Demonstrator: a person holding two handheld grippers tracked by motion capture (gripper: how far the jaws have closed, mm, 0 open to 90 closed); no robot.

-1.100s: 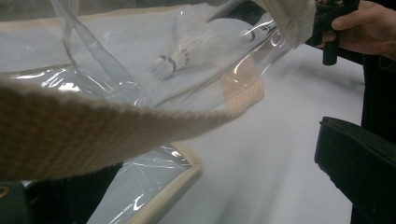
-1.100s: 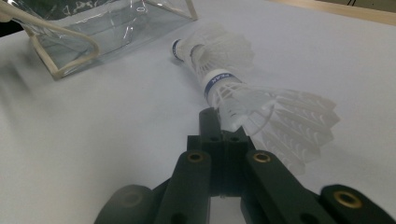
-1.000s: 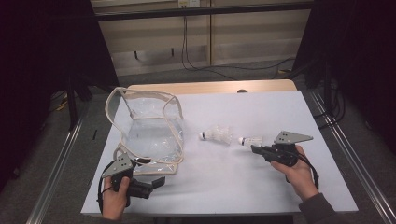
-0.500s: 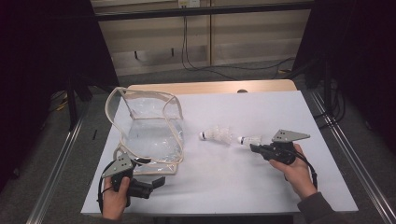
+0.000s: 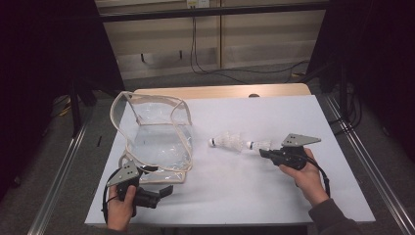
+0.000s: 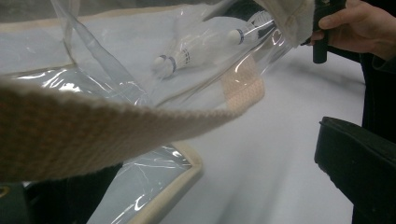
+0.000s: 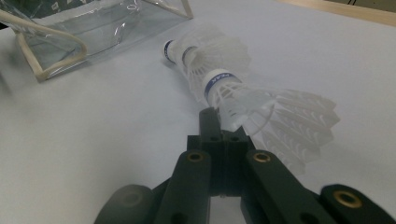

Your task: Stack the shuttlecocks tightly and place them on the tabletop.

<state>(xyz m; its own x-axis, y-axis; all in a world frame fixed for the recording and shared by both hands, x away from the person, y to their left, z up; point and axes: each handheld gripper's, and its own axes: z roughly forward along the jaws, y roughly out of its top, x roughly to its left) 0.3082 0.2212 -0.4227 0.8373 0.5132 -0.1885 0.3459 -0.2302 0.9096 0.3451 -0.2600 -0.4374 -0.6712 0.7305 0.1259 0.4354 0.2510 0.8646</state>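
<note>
Right gripper view: stack of shuttlecocks (image 7: 219,79) lies on its side on the white counter (image 7: 93,140), cork end twd the clear bag (image 7: 93,28), feather skirt twd the camera. Right gripper (image 7: 224,123) has its jaws fully closed, pinching the feather rim of the rearmost shuttlecock; grip is on the skirt edge, not the cork.

High view: shuttlecocks (image 5: 235,143) sit mid-counter, near but apart from the bag (image 5: 156,137), which stands open-topped at left w/ its beige trim. Right gripper (image 5: 266,152) is at the stack's right end. Left gripper (image 5: 164,191) is at the bag's near corner; left gripper view shows a beige strap (image 6: 93,135) across the lens and one jaw (image 6: 359,163) standing clear at right. Whether those jaws clamp the strap: cannot tell.

Procedure (est.): step in hand appears to be loading the stack into the bag.
- Keep pinch light; feathers crush easily.
- Lift w/ the stack level so nested pieces don't slide apart.
- Lead cork-first into the bag mouth.
- Left side: hold the bag steady and the mouth open.
- Release only once the stack rests inside.
</note>
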